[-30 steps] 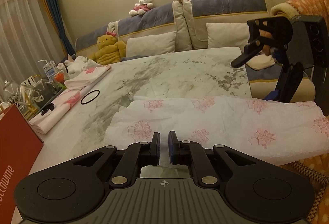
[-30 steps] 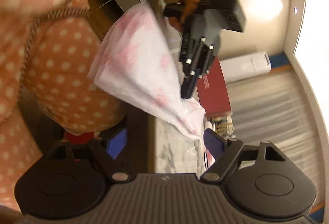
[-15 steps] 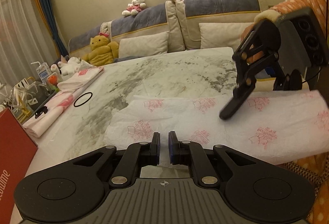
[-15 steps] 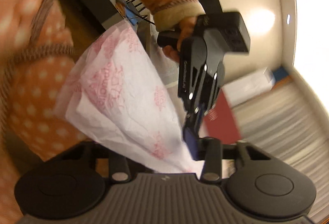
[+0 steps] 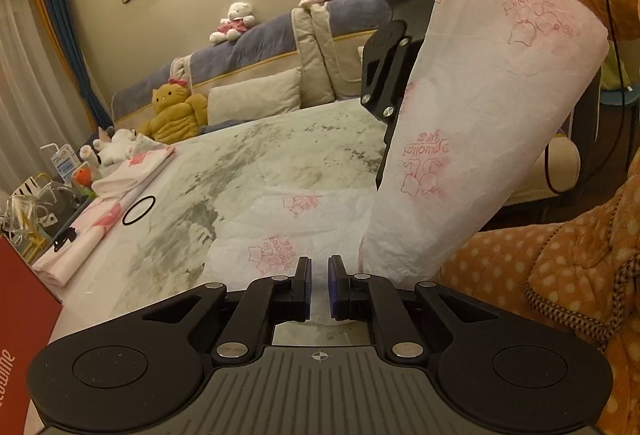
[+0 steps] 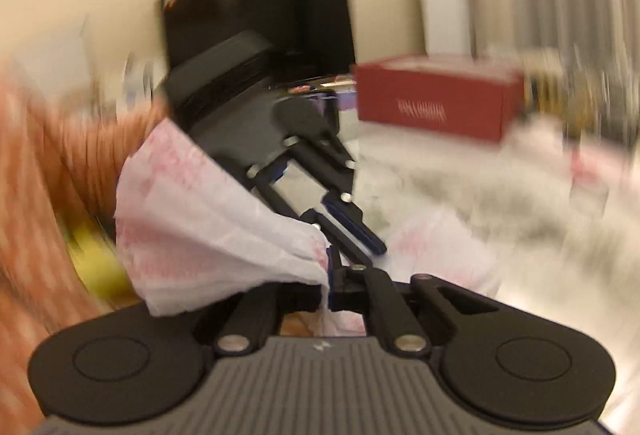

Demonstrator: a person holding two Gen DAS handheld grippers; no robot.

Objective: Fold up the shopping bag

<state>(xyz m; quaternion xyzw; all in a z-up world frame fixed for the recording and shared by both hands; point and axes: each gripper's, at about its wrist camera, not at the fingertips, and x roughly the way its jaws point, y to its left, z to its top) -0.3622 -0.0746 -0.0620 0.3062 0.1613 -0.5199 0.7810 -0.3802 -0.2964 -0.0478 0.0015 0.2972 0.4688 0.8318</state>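
Shopping bag (image 5: 472, 139): right gripper (image 6: 328, 287) clenched on lifted end; left gripper (image 5: 319, 285) pinning near edge. Fold across squarely.

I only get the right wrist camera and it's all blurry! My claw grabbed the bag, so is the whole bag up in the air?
Observer: No. Only the end in the right claw is raised. The rest of the shopping bag lies flat on the table.
Operator: Is anything else lying on the table?
Observer: Yes, a thin black ring lies off to the left, apart from the bag.
Operator: What's behind the table?
Observer: A sofa with plush toys. A yellow cat toy sits on its seat.
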